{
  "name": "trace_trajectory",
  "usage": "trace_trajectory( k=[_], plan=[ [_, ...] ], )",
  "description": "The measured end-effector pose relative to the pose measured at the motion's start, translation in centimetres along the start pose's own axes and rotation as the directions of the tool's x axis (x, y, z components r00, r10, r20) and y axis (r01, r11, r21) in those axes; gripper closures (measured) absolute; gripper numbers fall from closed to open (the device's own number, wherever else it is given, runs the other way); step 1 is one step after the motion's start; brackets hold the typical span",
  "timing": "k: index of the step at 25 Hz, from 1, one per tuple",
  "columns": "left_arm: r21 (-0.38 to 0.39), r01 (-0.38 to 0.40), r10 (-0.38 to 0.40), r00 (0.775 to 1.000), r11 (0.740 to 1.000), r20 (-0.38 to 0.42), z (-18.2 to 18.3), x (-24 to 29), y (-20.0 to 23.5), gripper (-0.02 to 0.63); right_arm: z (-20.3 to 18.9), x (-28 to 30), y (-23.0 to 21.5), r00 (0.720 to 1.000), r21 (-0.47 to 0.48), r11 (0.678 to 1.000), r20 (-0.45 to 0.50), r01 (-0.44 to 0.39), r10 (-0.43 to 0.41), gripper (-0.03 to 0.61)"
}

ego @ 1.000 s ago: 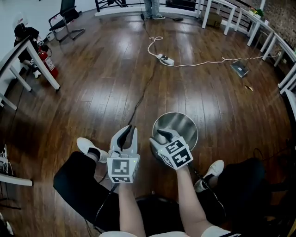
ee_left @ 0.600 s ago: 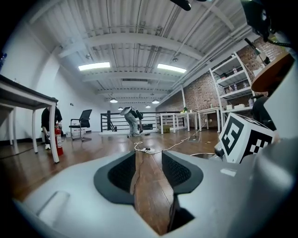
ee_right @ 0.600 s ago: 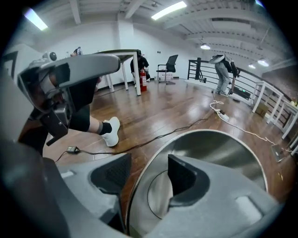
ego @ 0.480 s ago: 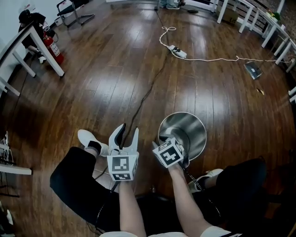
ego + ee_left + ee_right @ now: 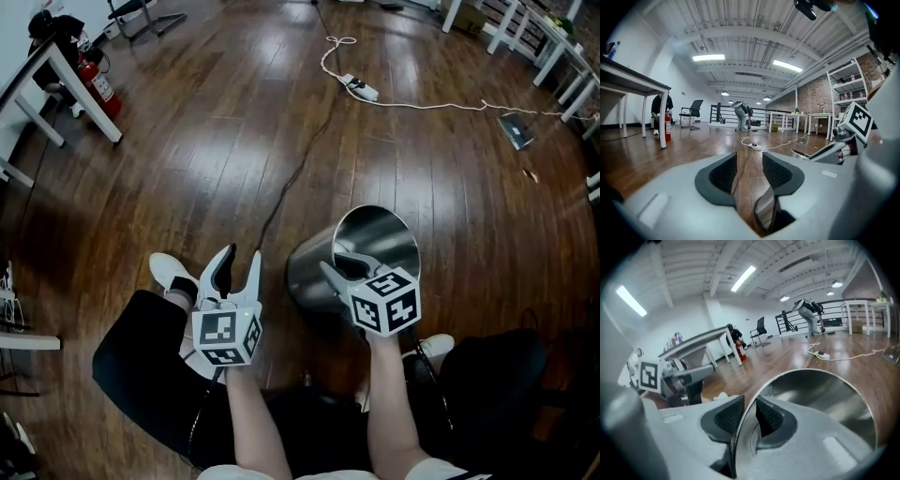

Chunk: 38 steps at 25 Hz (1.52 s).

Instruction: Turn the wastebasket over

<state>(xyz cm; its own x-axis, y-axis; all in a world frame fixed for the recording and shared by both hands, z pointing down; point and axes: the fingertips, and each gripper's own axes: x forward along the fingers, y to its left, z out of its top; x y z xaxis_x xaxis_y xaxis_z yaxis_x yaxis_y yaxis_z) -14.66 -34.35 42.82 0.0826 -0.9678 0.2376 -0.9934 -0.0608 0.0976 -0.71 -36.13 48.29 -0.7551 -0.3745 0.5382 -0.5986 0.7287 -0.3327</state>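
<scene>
Right claw on the wastebasket rim, left claw free.

I see the shiny metal wastebasket tipped on the wooden floor just ahead of my knees, its mouth turned up and away from me. My right claw is closing on the near rim, one pad inside the wall and one outside, pinching it. My left claw sits just to the left of the wastebasket, spread wide with only floor between its pads.
</scene>
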Motion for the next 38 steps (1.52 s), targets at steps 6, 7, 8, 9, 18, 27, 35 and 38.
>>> trace_trajectory(
  k=[6, 7, 8, 9, 18, 27, 35, 38],
  plan=[
    [0.002, 0.028, -0.028, 1.0, 1.0, 0.007, 0.8, 0.4, -0.9, 0.419, 2.7, -3.2, -3.3, 0.936, 0.21, 0.956, 0.33, -0.203, 0.126, 0.517],
    [0.001, 0.034, -0.034, 0.999, 0.999, -0.004, 0.5, 0.4, -1.1, 0.419, 2.4, -3.5, -4.4, 0.927, 0.238, 0.948, 0.355, -0.211, 0.117, 0.517],
    [0.0, 0.041, -0.041, 0.999, 0.999, -0.015, 0.3, 0.6, -1.3, 0.419, 2.0, -3.9, -5.4, 0.922, 0.256, 0.943, 0.371, -0.215, 0.109, 0.515],
    [-0.003, 0.049, -0.049, 0.999, 0.999, -0.024, 0.0, 0.7, -1.5, 0.419, 1.7, -4.4, -6.5, 0.922, 0.264, 0.942, 0.375, -0.207, 0.098, 0.515],
    [-0.052, 0.148, -0.154, 0.981, 0.988, -0.122, -3.6, 2.3, -4.9, 0.419, -4.7, -8.6, -17.3, 0.921, 0.342, 0.911, 0.225, 0.23, -0.317, 0.468],
    [-0.082, 0.263, -0.275, 0.936, 0.961, -0.221, -7.5, 4.3, -9.2, 0.426, -11.0, -10.1, -22.4, 0.868, 0.583, 0.764, 0.19, 0.277, -0.459, 0.452],
    [-0.112, 0.238, -0.259, 0.93, 0.965, -0.259, -10.6, 7.2, -9.8, 0.425, -10.3, -11.0, -20.5, 0.904, 0.233, 0.878, -0.011, 0.418, -0.427, 0.434],
    [-0.161, 0.25, -0.287, 0.915, 0.955, -0.282, -12.0, 7.9, -9.8, 0.423, -9.7, -12.3, -19.9, 0.902, 0.169, 0.887, -0.101, 0.431, -0.419, 0.434]
  ],
)
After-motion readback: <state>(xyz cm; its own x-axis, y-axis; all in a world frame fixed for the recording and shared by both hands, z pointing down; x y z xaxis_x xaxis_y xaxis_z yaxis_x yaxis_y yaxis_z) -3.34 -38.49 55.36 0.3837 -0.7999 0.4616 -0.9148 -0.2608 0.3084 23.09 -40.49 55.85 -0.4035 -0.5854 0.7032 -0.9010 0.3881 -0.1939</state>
